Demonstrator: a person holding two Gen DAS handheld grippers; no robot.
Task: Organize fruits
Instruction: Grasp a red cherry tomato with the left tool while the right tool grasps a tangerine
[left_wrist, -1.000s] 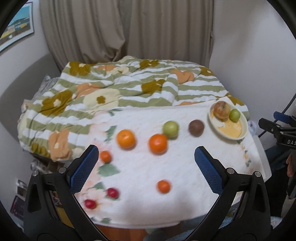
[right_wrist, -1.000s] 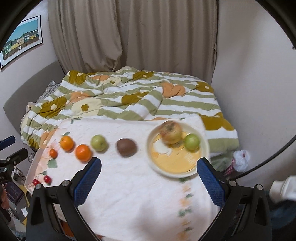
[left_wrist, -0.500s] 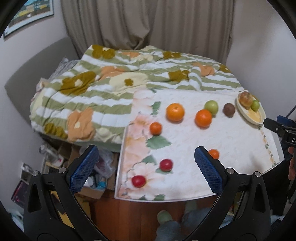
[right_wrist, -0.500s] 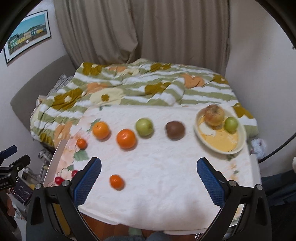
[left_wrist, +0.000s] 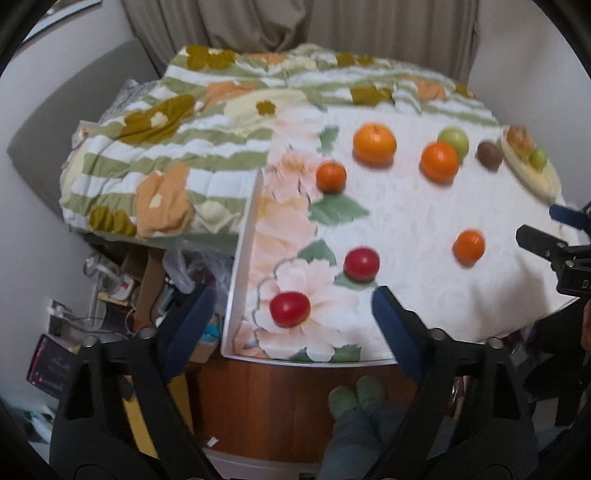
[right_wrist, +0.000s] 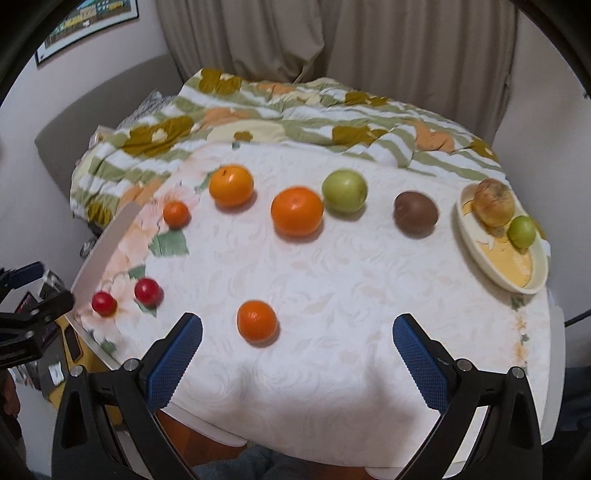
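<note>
Fruit lies on a white floral tablecloth (right_wrist: 332, 295). My left gripper (left_wrist: 291, 328) hovers over the table's near left corner, jaws closing. A red fruit (left_wrist: 290, 308) shows between its fingers, untouched, and a second red fruit (left_wrist: 362, 263) lies just beyond. My right gripper (right_wrist: 297, 350) is open above the front edge, with a small orange (right_wrist: 256, 324) just ahead of it. Farther back lie two large oranges (right_wrist: 296, 210), a green apple (right_wrist: 344, 190) and a brown kiwi (right_wrist: 415, 212). A cream plate (right_wrist: 491, 266) at right holds a yellow-brown fruit and a small green one.
A striped floral quilt (left_wrist: 166, 147) covers the bed behind the table. Bags and boxes (left_wrist: 155, 273) crowd the floor left of the table's edge. A person's green-socked feet (left_wrist: 356, 397) show below the front edge. Another small orange (right_wrist: 176, 213) sits back left.
Both grippers have come down and leftward, closer to the table. The left one now frames the two red fruits, and its fingers stand narrower. The plate has slid to the right edge.
</note>
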